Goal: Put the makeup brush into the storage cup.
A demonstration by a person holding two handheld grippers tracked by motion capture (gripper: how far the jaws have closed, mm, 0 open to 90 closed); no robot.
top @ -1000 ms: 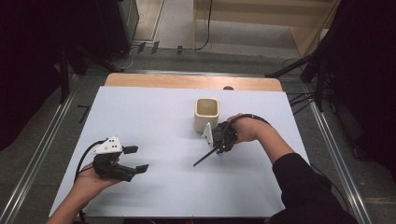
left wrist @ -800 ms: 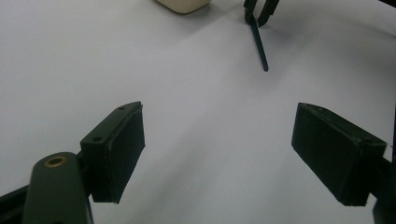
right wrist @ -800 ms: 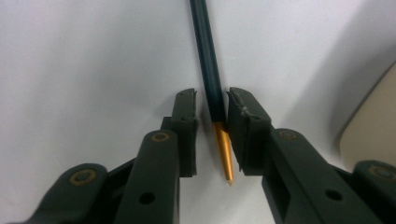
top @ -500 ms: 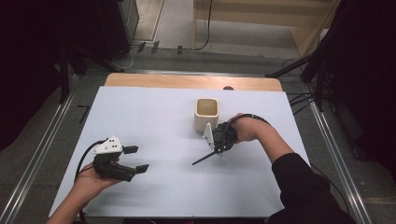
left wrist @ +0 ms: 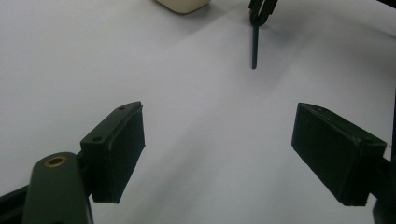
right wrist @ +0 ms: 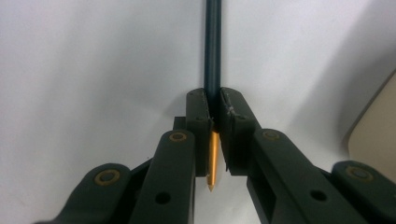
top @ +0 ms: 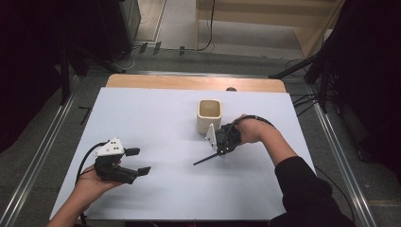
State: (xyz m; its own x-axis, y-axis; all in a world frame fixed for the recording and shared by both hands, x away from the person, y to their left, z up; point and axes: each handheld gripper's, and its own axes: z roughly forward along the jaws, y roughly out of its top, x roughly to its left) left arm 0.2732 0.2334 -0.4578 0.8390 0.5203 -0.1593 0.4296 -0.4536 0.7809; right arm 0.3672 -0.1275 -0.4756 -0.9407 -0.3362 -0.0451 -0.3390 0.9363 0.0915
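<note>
Pen (right wrist: pixel 212 46): lies low over the white table (top: pixel 156 118), a little in front of the cup (top: pixel 209 116). Looks dark blue with a gold tip. Sits pinched in the right gripper (right wrist: pixel 213 107), near the gold end, so the long dark part sticks out ahead. Points away from the cup, toward the near left, as seen from above (top: pixel 208 160).

Right gripper (top: pixel 220 152): squeezed tight on the pen, both pads flat on its sides. Grips close to one end, likely so the pen can swing up and drop into the cup, long end first or tip first. Hard to tell if the far end of the pen rests on the table or floats just over it.

Cup: stands upright with its mouth open, just beside the right hand, ready to take the pen. Shows as a pale corner in the right gripper view (right wrist: pixel 373 135).

Left gripper (top: pixel 140 161): rests well apart on the left, jaws spread wide, nothing between them (left wrist: pixel 217 154). Faces the pen (left wrist: pixel 253 46) and cup (left wrist: pixel 184 5) from afar. Seems to wait, out of the way.
</note>
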